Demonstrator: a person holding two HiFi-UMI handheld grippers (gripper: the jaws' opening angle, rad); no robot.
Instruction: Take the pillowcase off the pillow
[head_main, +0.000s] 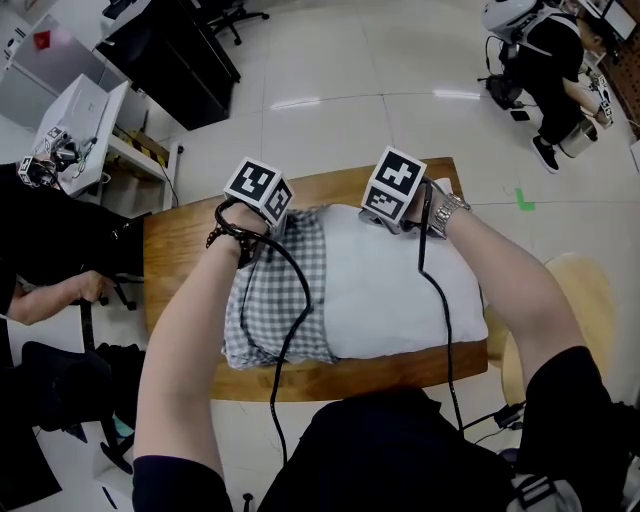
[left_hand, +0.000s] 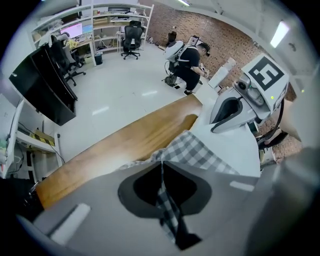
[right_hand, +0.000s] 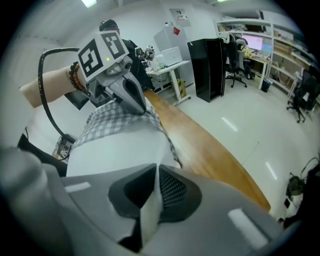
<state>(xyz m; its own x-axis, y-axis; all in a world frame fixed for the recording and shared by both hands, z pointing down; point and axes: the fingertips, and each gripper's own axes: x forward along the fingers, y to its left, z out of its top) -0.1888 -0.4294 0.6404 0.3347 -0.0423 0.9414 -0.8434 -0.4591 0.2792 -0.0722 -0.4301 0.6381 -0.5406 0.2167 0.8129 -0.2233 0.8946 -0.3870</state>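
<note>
A white pillow lies on a wooden table, its left part still inside a grey-and-white checked pillowcase that is bunched up. My left gripper is at the far edge of the pillowcase and is shut on a fold of the checked cloth. My right gripper is at the far edge of the bare pillow, shut on a pinch of its white fabric. In the right gripper view the left gripper stands on the checked cloth; in the left gripper view the right gripper rests on the pillow.
Black cables trail from both grippers across the pillow. A round wooden stool stands right of the table. A seated person is at the left, another person crouches far right, and a black cabinet stands behind.
</note>
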